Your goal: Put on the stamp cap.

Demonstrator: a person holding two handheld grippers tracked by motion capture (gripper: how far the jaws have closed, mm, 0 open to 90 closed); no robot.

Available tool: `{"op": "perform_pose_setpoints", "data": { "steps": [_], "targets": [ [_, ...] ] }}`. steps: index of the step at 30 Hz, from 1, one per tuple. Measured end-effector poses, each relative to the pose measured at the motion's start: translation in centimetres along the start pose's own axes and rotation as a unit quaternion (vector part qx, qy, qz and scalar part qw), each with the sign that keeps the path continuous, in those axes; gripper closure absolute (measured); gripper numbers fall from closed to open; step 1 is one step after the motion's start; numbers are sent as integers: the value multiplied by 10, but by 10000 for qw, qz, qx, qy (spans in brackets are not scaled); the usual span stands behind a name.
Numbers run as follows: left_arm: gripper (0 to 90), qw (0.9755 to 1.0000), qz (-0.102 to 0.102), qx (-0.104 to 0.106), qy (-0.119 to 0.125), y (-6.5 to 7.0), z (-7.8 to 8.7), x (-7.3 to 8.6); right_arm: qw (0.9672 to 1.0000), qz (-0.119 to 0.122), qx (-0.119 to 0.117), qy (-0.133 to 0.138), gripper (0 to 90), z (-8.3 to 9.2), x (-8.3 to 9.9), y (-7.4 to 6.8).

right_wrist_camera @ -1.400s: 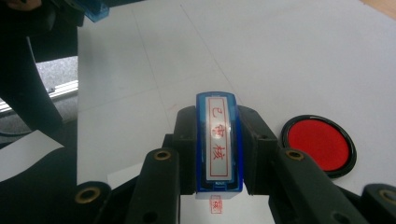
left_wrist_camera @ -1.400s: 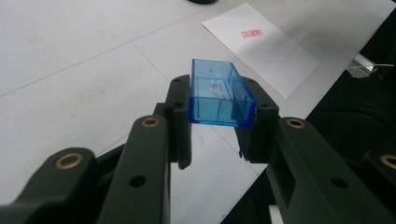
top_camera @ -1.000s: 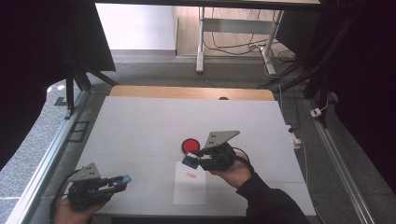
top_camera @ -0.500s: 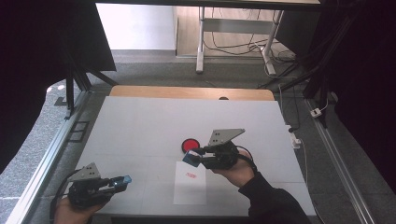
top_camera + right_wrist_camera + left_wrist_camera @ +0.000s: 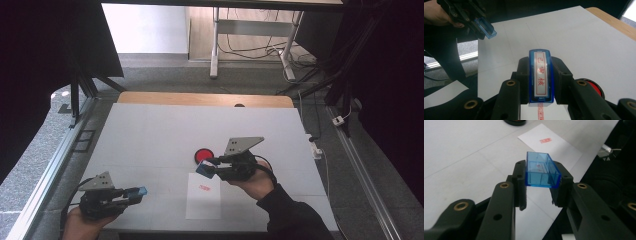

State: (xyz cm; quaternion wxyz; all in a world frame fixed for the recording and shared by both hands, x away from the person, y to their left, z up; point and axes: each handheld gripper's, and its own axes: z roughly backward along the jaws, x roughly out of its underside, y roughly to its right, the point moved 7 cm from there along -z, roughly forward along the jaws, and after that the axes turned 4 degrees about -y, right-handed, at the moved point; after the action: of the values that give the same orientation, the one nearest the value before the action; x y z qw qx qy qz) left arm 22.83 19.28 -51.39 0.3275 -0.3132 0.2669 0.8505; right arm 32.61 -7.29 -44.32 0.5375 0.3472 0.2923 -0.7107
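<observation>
One blue stamp (image 5: pixel 541 75), a narrow plastic block with a white face bearing red characters in a red frame, is clamped between the jaws of the right gripper (image 5: pixel 210 167), just above the white table (image 5: pixel 150 130) near the sheet. One stamp cap (image 5: pixel 541 171), clear blue plastic, box-shaped and open at one end, sits pinched in the left gripper (image 5: pixel 136 192) at the table's near left corner (well apart from the stamp). One white paper sheet (image 5: pixel 203 200), flat and rectangular, carries one small red imprint. One round red ink pad (image 5: pixel 203 154), dark-rimmed, lies just beyond the sheet.
</observation>
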Motion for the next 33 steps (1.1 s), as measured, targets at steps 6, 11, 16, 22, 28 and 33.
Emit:
{"op": "perform_pose_setpoints", "data": {
  "steps": [6,11,16,22,28,33],
  "targets": [
    [683,9993,-298,203,-60,6,-11,-11,10000,56,5,-8,713,2,-1,-1],
    [684,9982,-451,389,-54,8,-18,-19,9999,120,-9,-17,713,2,-2,-3],
    [683,9964,-645,553,-40,12,-24,-29,9999,129,-51,16,713,4,-4,-4],
    [684,9941,-801,731,-75,13,-34,-41,9999,102,-100,69,713,6,-6,-5],
    [683,9903,-955,1002,-60,18,-44,-53,9998,84,-147,90,713,7,-7,-5],
    [683,9869,-1069,1206,-83,21,-54,-62,9997,108,-192,122,713,8,-9,-6]
  ]
}}
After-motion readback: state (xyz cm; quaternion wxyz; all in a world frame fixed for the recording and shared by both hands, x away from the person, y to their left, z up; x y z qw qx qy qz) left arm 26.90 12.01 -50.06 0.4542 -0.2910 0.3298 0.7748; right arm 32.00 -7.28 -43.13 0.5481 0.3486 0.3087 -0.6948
